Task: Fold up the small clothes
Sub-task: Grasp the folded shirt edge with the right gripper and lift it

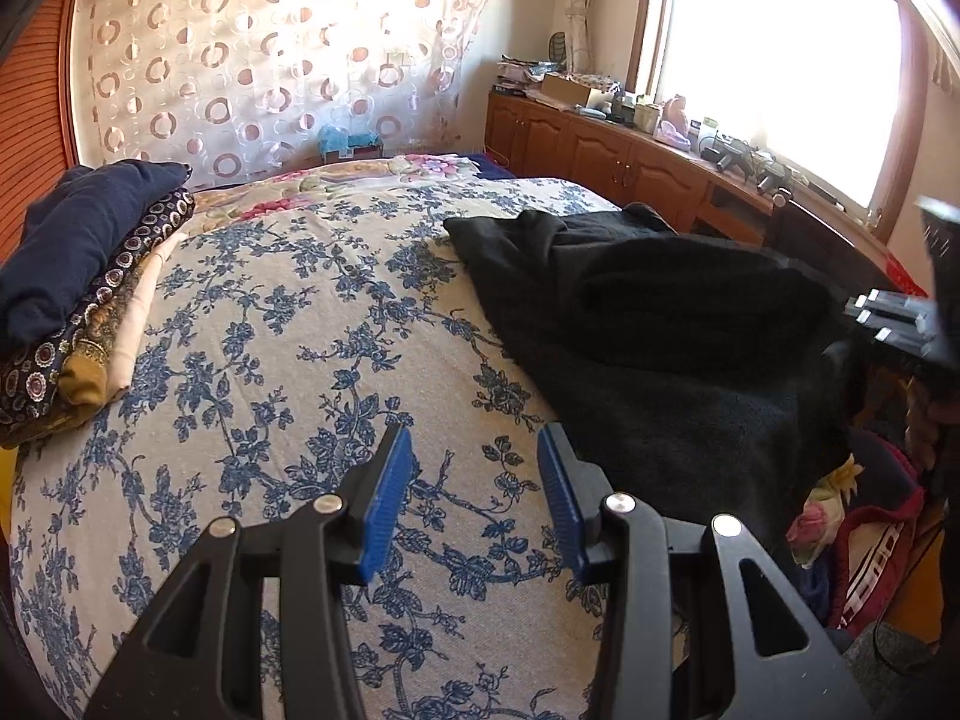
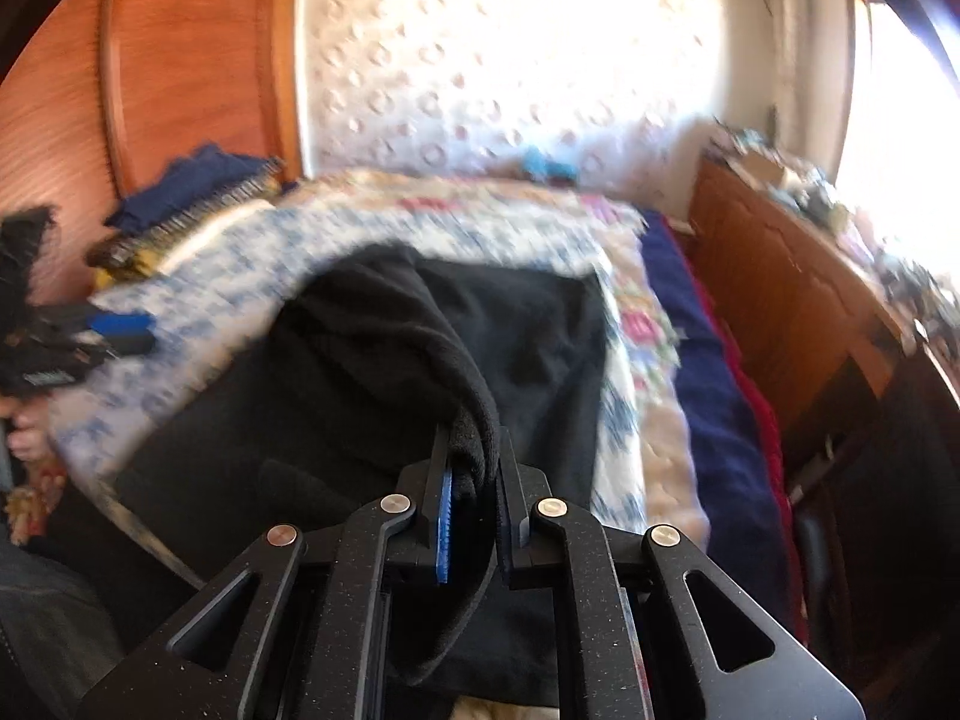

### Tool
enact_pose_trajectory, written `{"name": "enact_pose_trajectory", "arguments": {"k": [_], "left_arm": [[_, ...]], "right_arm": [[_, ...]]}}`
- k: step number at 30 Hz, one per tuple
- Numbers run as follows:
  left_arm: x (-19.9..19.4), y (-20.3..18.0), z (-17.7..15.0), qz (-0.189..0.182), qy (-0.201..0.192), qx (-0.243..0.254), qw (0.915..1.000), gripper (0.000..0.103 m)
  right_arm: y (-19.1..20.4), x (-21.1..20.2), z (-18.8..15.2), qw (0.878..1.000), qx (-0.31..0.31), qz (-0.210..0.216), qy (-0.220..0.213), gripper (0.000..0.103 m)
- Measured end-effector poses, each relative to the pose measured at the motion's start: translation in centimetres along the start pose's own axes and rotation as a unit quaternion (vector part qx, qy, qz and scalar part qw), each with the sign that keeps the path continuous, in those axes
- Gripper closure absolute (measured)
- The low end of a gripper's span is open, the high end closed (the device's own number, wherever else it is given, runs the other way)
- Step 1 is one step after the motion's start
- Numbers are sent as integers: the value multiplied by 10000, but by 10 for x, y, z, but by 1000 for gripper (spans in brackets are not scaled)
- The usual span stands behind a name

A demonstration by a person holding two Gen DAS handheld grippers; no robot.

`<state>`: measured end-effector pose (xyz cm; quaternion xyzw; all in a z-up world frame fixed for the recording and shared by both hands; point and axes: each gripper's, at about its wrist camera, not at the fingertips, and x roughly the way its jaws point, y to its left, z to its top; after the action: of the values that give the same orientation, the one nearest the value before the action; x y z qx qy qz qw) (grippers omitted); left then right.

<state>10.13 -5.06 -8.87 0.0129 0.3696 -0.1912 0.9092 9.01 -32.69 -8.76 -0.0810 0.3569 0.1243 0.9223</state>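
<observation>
Black garment (image 1: 660, 324) in left wrist view: fleecy, rumpled, spread over right side of floral bedspread (image 1: 288, 360); left gripper (image 1: 474, 468) above bare bedspread, jaws apart, holding nothing; folded stack (image 1: 78, 276) far left. Right wrist view, blurred: right gripper (image 2: 474, 450) jaws clamped on raised fold of garment.

Left gripper (image 1: 474, 450) hangs level with its blue-padded fingers (image 1: 390, 498) spread wide, nothing between them. Right gripper (image 2: 474, 450) has its fingers pinched in tight at 12 o'clock, and in the left wrist view it shows out at 3 o'clock.
</observation>
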Motion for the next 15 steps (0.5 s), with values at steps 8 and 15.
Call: {"name": "enact_pose_trajectory", "arguments": {"k": [8, 15], "left_arm": [[-1, 0, 1, 12, -92, -61, 9999, 61], [-8, 3, 5, 82, -310, -191, 9993, 61]], "right_arm": [[-12, 17, -12, 9994, 233, -150, 209, 63], [8, -1, 26, 9992, -77, 141, -355, 37]]}}
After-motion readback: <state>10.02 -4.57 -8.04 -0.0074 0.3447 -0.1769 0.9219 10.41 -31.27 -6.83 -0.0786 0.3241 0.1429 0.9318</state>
